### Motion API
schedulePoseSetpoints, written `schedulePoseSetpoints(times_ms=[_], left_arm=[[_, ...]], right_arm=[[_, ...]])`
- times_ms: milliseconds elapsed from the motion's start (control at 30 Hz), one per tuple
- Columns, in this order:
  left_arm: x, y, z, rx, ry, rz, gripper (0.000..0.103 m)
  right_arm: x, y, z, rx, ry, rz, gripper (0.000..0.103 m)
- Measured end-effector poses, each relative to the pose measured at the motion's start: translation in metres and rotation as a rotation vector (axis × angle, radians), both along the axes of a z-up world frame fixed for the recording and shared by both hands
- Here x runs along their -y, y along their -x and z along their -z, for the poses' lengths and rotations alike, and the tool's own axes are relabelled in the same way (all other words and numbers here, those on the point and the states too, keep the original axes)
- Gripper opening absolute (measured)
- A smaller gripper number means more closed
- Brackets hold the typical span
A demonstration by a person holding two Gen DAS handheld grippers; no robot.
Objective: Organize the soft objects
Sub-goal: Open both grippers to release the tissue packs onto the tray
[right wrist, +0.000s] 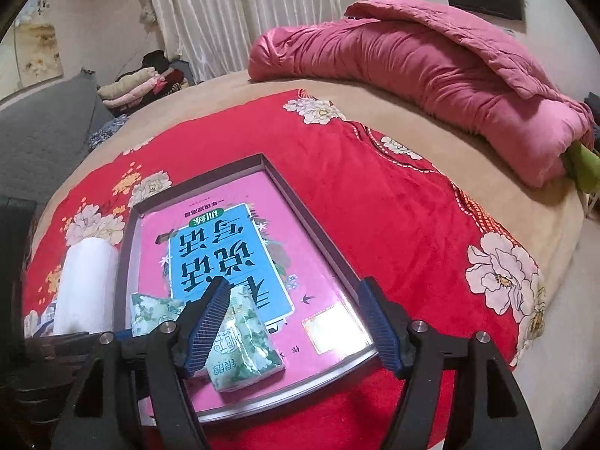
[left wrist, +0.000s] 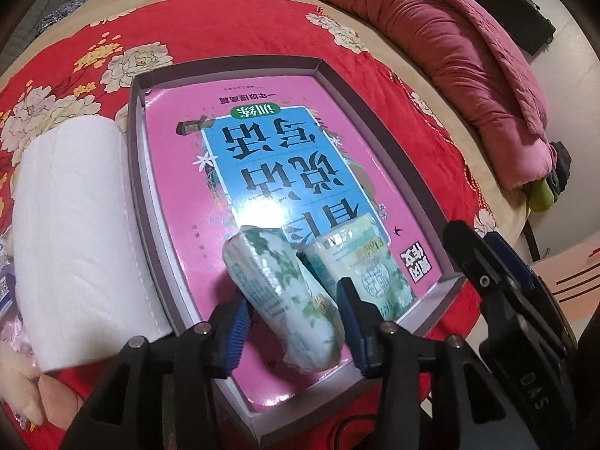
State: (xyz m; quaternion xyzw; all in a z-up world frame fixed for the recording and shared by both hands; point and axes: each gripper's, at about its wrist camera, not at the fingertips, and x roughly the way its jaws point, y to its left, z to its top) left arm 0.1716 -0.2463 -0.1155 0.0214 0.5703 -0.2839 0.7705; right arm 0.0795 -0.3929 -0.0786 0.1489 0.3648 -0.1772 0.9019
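I am holding my left hand-held gripper (left wrist: 290,328) spread around one tissue pack (left wrist: 281,300), pads seemingly clear of it. My right hand-held gripper (right wrist: 292,322) is standing wide, empty, beside the second tissue pack (right wrist: 240,345). Both packs are lying on the pink book (right wrist: 232,247) inside the shallow box (left wrist: 386,142) on the bed; a paper roll (left wrist: 75,225) is resting just outside.

Both wrist views look steeply down, close over the same tray (left wrist: 228,65) on the bed (right wrist: 375,202)

Left tool (left wrist: 292,322) fills the lower middle of its view, angled downward, jaws parted. Right tool (right wrist: 294,322) sits bottom centre of its view, jaws spread wide.
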Motion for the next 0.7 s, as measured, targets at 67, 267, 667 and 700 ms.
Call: schedulePoseSetpoints(times_ms=[67, 267, 667, 700], left_arm=[[-0.002, 0.003, -0.001, -0.003, 0.005, 0.000, 0.052], [-0.018, 0.015, -0.003, -0.021, 0.047, -0.014, 0.063], [-0.045, 0.042, -0.036, 0.017, 0.185, -0.009, 0.064], [-0.046, 0.043, -0.038, 0.017, 0.193, -0.012, 0.064]], right_arm=[[0.001, 0.000, 0.000, -0.001, 0.006, 0.001, 0.073], [0.011, 0.005, 0.004, -0.003, -0.006, 0.042, 0.073], [0.015, 0.008, 0.004, 0.012, -0.006, 0.068, 0.074], [0.014, 0.007, 0.003, 0.011, 0.001, 0.065, 0.074]])
